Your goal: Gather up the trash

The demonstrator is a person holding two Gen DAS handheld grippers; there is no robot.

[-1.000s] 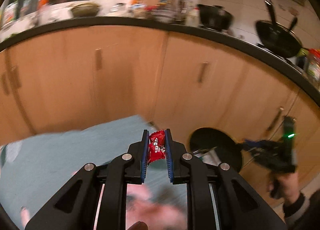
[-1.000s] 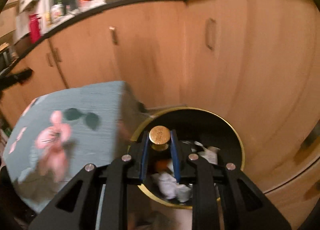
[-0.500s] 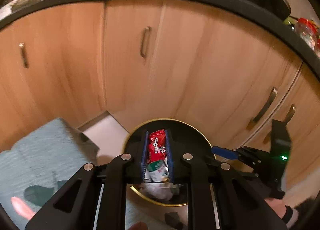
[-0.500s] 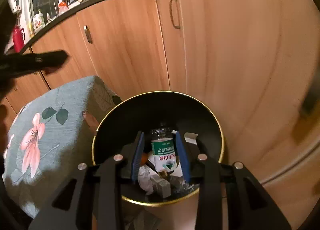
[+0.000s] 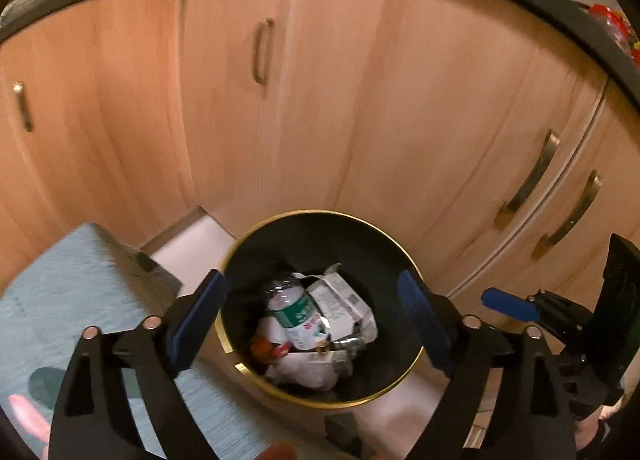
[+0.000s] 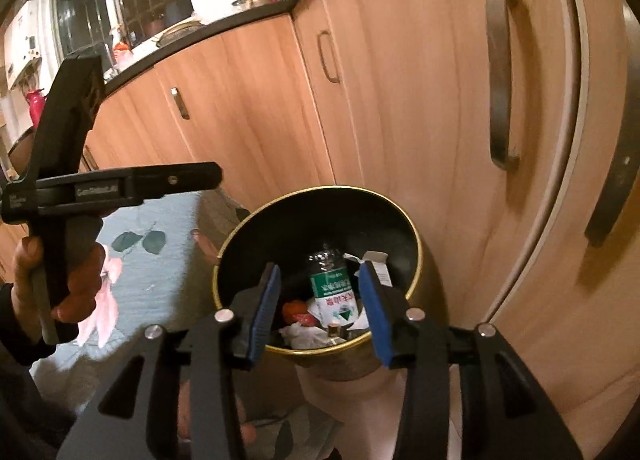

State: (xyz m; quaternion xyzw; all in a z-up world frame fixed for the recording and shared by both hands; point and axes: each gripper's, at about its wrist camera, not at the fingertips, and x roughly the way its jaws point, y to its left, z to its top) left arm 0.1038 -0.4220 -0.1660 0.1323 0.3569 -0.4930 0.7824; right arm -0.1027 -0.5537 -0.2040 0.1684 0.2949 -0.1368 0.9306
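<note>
Kitchen floor, wooden cabinet doors (image 5: 360,100) behind, dark worktop (image 6: 224,26) above. Black gold-rimmed bin (image 5: 256,236) stands beside a teal floral cloth (image 5: 72,284).

Left claw (image 5: 312,312): a second ago pinching a red wrapper, now opening wide over the bin, nothing between the jaws.

Right claw (image 6: 320,300): had a gold-capped item; opening, about half apart, empty.

Plastic bottle (image 5: 298,312) and crumpled paper (image 5: 344,304) lie in the bin. Judgement: both pieces dropped; hands free to fetch more.
</note>
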